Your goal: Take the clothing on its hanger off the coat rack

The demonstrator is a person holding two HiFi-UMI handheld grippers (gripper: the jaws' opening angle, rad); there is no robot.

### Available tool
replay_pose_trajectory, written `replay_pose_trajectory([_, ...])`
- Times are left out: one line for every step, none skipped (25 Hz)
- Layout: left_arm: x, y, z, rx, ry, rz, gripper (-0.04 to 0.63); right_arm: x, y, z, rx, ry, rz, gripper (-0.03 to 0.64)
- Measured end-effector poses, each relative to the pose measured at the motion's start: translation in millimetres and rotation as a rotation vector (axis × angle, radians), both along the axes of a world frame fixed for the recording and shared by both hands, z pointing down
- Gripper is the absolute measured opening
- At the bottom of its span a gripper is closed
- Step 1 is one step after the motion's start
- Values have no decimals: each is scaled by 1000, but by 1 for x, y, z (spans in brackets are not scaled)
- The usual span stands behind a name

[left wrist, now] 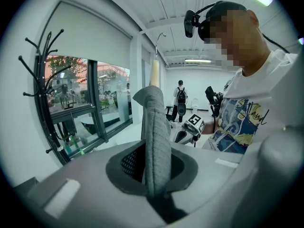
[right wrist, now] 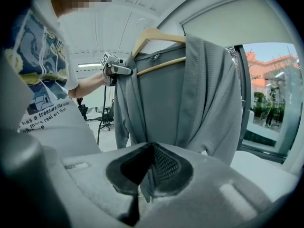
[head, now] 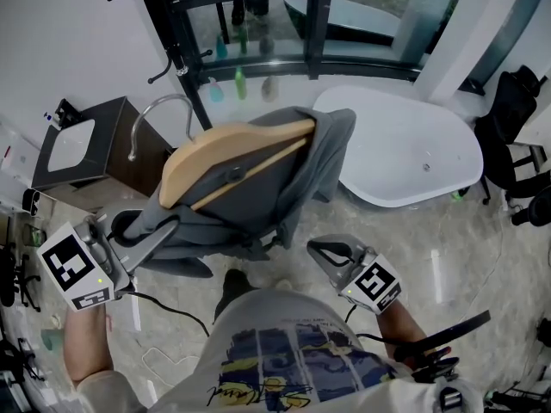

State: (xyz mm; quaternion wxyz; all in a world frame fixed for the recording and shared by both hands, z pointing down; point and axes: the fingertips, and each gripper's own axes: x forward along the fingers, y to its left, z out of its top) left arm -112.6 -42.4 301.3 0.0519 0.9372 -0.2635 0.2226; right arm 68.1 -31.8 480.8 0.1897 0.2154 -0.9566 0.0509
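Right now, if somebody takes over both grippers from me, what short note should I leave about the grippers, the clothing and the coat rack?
Left gripper: shut on a fold of the grey cardigan, near one end of the wooden hanger.
Right gripper: shut; it seems to pinch the cardigan's lower edge.
Things: the cardigan hangs on the hanger. The metal hook is free in the air, apart from the black coat rack.
Done: clothing and hanger are off the rack.
Left: probably only to carry it away or set it down. Hold both grips so the cardigan does not slide off.
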Motion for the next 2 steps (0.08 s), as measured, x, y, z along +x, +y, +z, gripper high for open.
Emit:
replay_pose_trajectory([-1,0,0,-1,0,1,9,-1,0,0,-3,0,-1,2])
replay_pose_trajectory([-2,0,1,-2,0,1,9,-3,0,0,-6,0,-2,2])
